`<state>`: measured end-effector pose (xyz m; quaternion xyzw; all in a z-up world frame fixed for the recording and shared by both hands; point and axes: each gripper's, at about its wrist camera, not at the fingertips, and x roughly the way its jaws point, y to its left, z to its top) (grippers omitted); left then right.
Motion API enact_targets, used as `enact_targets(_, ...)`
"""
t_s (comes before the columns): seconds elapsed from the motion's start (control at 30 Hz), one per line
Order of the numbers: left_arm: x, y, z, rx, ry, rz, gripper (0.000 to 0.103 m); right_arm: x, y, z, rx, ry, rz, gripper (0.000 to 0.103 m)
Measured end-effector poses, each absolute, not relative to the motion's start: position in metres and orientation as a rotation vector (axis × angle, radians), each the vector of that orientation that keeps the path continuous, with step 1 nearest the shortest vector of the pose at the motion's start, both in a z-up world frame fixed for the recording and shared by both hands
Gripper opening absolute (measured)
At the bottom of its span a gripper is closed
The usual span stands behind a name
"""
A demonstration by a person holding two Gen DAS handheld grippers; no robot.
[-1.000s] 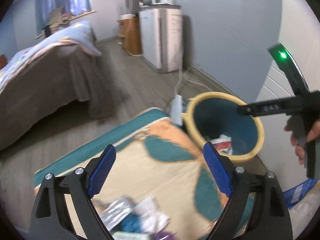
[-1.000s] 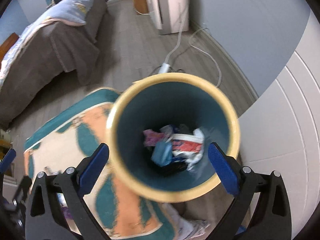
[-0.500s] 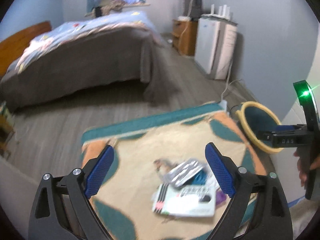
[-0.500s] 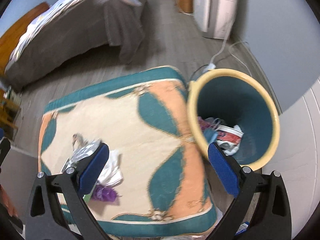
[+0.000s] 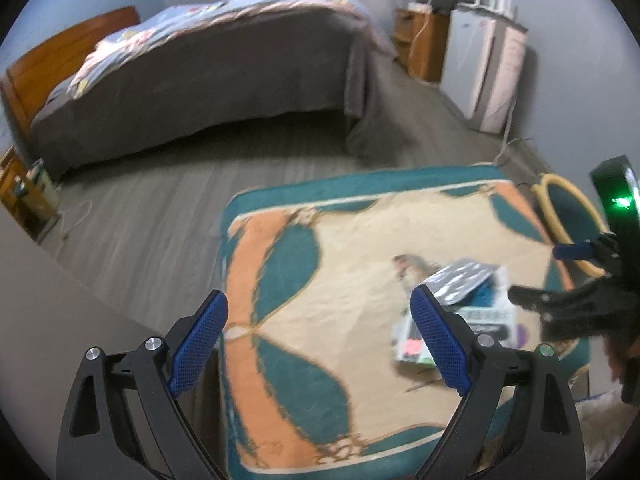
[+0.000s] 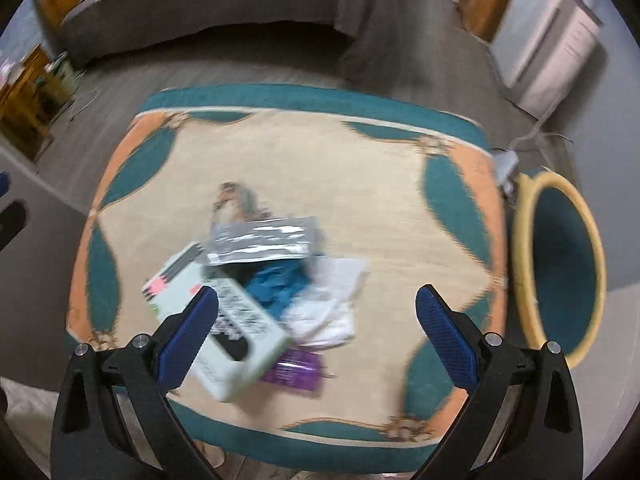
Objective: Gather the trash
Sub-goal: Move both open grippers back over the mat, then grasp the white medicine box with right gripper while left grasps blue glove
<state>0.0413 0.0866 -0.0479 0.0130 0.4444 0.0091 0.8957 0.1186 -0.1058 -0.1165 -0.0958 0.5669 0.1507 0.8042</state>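
A heap of trash lies on the patterned rug (image 6: 320,168): a silver foil pouch (image 6: 260,240), a pale green box (image 6: 224,332), a teal crumpled wrapper (image 6: 280,284), white paper (image 6: 332,308) and a purple wrapper (image 6: 292,372). My right gripper (image 6: 316,320) hovers open above the heap, empty. The yellow-rimmed teal bin (image 6: 560,264) stands off the rug's right edge. In the left wrist view my left gripper (image 5: 320,340) is open and empty over the rug, with the foil pouch (image 5: 460,280) and box (image 5: 416,344) by its right finger and the right gripper (image 5: 576,280) beyond them.
A bed (image 5: 200,60) with a grey cover fills the far side of the room. A white cabinet (image 5: 484,72) and a wooden stand (image 5: 420,44) line the right wall. A power strip (image 6: 506,164) with its cable lies beside the bin. Grey plank floor (image 5: 140,220) surrounds the rug.
Both grippers swung away from the bin toward the rug. The right gripper went from over the bin's mouth to above the trash heap. Both stayed open.
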Motion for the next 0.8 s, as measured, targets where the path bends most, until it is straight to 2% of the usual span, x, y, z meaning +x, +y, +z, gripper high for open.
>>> enact_targets(0.5,0.05,0.11,-0.051,-0.095,0.944,0.031,0.092,0.098,-0.036,-0.177,-0.529,1.335,0.509,0.097)
enact_targets(0.7,0.057,0.11,-0.057,-0.095,0.964,0.034,0.092,0.104,-0.026,-0.192,-0.539,1.353,0.549,0.097)
enact_targets(0.73,0.058,0.11,-0.058,-0.093,0.965,0.034,0.092,0.103,-0.025,-0.192,-0.539,1.351,0.555,0.096)
enact_targets(0.77,0.058,0.109,-0.059,-0.092,0.966,0.033,0.092,0.103,-0.024,-0.191,-0.539,1.348,0.558,0.088)
enact_targets(0.8,0.059,0.107,-0.06,-0.088,0.969,0.032,0.092,0.103,-0.024,-0.189,-0.535,1.346,0.561,0.086)
